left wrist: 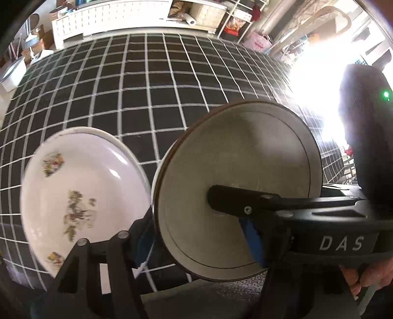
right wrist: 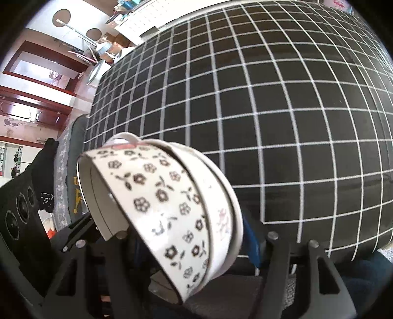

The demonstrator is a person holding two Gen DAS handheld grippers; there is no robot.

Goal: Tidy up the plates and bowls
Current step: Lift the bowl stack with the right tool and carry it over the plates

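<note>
**Checked cloth below, crockery carried on edge in both claws**

Closest to the lens, over the near edge of the checked cloth (left wrist: 147, 86): left gripper (left wrist: 169, 213), jaws set wide and pinching a grey plate (left wrist: 233, 159) stood on edge. Blue pad (left wrist: 253, 235) flat against the plate's hollow face. Just behind it, a white rim (left wrist: 157, 176), perhaps of a second plate.

Just left of that claw and outside the pinch: floral dish (left wrist: 81, 184), white, blurred, hollow side showing. Resting on the cloth or lifted off it, impossible to tell.

Over the same near edge, from the other camera: right gripper (right wrist: 196, 235), jaws likewise wide and clamped on a bowl stack (right wrist: 221, 208). Flower-print bowl (right wrist: 147, 176) seated inside plain white ones, mouths turned to the left, all held clear of the cloth.

Ahead of and below both claws: the cloth's broad middle. Past its far edge: white drawer unit (left wrist: 110, 17).

Deciding relation, by the look of it: both loads gripped across their depth, round faces upright, landing ground forward and down. Probably a roll of the wrist needed before any level set-down on the cloth. Neither hand plainly nearer to the cloth's middle.
</note>
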